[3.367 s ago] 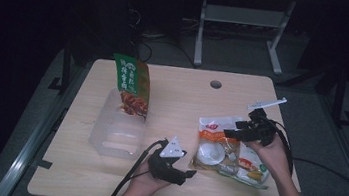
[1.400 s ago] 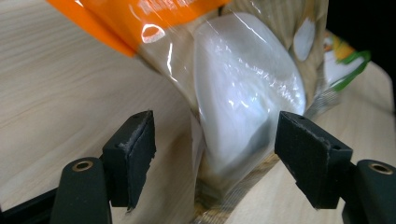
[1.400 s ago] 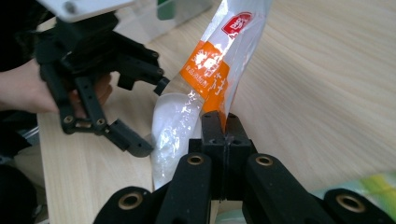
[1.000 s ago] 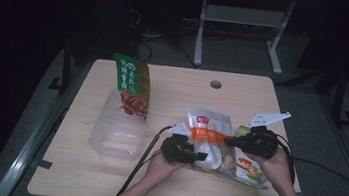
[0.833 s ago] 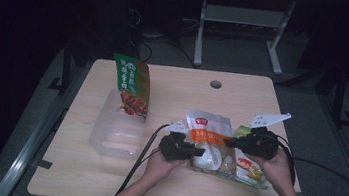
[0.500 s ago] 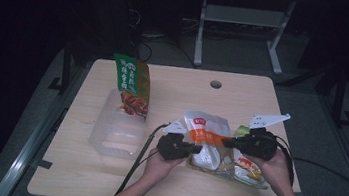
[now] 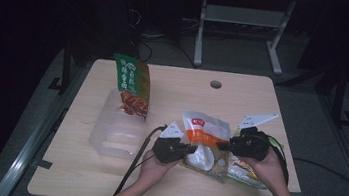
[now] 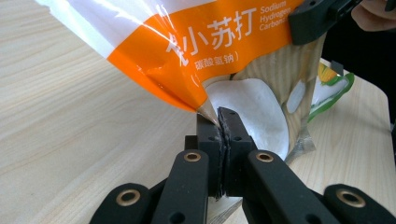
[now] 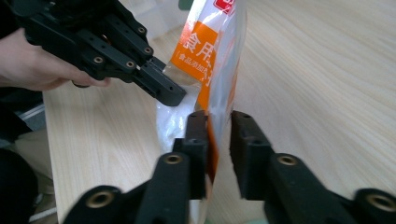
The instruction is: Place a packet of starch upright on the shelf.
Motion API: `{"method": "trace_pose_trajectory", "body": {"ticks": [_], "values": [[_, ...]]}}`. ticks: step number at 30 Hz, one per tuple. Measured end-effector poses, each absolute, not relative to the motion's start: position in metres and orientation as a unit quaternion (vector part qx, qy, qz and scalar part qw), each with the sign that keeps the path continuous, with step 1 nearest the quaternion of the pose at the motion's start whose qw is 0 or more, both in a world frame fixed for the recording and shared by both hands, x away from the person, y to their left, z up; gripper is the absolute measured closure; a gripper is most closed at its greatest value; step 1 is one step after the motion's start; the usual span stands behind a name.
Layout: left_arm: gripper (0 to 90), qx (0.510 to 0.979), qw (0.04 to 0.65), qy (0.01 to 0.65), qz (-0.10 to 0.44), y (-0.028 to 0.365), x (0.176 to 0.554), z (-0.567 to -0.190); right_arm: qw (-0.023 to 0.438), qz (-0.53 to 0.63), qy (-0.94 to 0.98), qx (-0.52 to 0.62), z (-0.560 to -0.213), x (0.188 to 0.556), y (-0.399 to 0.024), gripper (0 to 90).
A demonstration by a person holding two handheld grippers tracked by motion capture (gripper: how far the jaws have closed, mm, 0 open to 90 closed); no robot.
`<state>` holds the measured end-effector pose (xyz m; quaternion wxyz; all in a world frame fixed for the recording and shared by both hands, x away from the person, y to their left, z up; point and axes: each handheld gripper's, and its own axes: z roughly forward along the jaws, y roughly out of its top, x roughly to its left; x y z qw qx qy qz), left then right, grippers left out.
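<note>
Pinching glossy orange-white pouch corner: left gripper clamped | right gripper just parting, pouch edge between pads

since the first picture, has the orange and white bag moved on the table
Yes. The orange and white bag has come left, toward the clear plastic box, and now stands up.

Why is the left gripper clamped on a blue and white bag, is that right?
Not quite: the bag is orange and white, not blue. The left gripper is indeed clamped on its edge, as the left gripper view shows.
</note>
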<state>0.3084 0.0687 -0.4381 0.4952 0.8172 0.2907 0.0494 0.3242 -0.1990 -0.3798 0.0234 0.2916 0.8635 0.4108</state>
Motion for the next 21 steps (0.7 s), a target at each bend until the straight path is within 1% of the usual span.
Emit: {"method": "trace_pose_trajectory", "body": {"ticks": [1, 3, 6, 8, 9, 10, 11, 12, 15, 18, 19, 20, 21], "values": [[88.6, 0.818, 0.495, 0.29, 0.052, 0.068, 0.307, -0.438, 0.027, 0.406, 0.866, 0.291, -0.38, 0.325, -0.197, 70.8], [88.7, 0.821, 0.492, 0.284, 0.055, 0.068, 0.306, -0.437, 0.02, 0.395, 0.868, 0.3, -0.38, 0.327, -0.194, 68.0], [88.8, 0.823, 0.489, 0.28, 0.064, 0.067, 0.303, -0.437, 0.014, 0.387, 0.87, 0.305, -0.382, 0.33, -0.188, 67.8], [88.8, 0.824, 0.488, 0.28, 0.063, 0.068, 0.303, -0.437, 0.006, 0.382, 0.872, 0.305, -0.384, 0.331, -0.184, 73.4], [88.8, 0.825, 0.488, 0.279, 0.065, 0.068, 0.303, -0.438, 0.004, 0.38, 0.873, 0.304, -0.386, 0.331, -0.182, 73.7], [88.8, 0.826, 0.486, 0.279, 0.064, 0.068, 0.303, -0.438, -0.001, 0.376, 0.875, 0.304, -0.387, 0.332, -0.179, 76.2], [88.7, 0.826, 0.486, 0.279, 0.063, 0.068, 0.303, -0.438, 0.001, 0.373, 0.878, 0.299, -0.388, 0.332, -0.177, 80.9], [88.6, 0.825, 0.487, 0.279, 0.062, 0.07, 0.302, -0.439, 0.005, 0.369, 0.881, 0.296, -0.389, 0.332, -0.175, 82.5], [87.6, 0.823, 0.489, 0.282, 0.061, 0.073, 0.302, -0.438, -0.004, 0.375, 0.878, 0.297, -0.389, 0.333, -0.175, 88.9], [85.3, 0.825, 0.487, 0.282, 0.061, 0.075, 0.301, -0.437, -0.003, 0.379, 0.875, 0.302, -0.388, 0.332, -0.176, 89.5], [81.3, 0.825, 0.484, 0.284, 0.065, 0.077, 0.3, -0.437, 0.0, 0.383, 0.874, 0.298, -0.388, 0.332, -0.176, 89.7], [74.2, 0.823, 0.484, 0.289, 0.066, 0.078, 0.299, -0.436, -0.003, 0.388, 0.871, 0.301, -0.387, 0.33, -0.176, 89.7], [71.5, 0.825, 0.48, 0.29, 0.067, 0.08, 0.299, -0.435, -0.005, 0.391, 0.87, 0.301, -0.386, 0.33, -0.176, 89.7]]}}
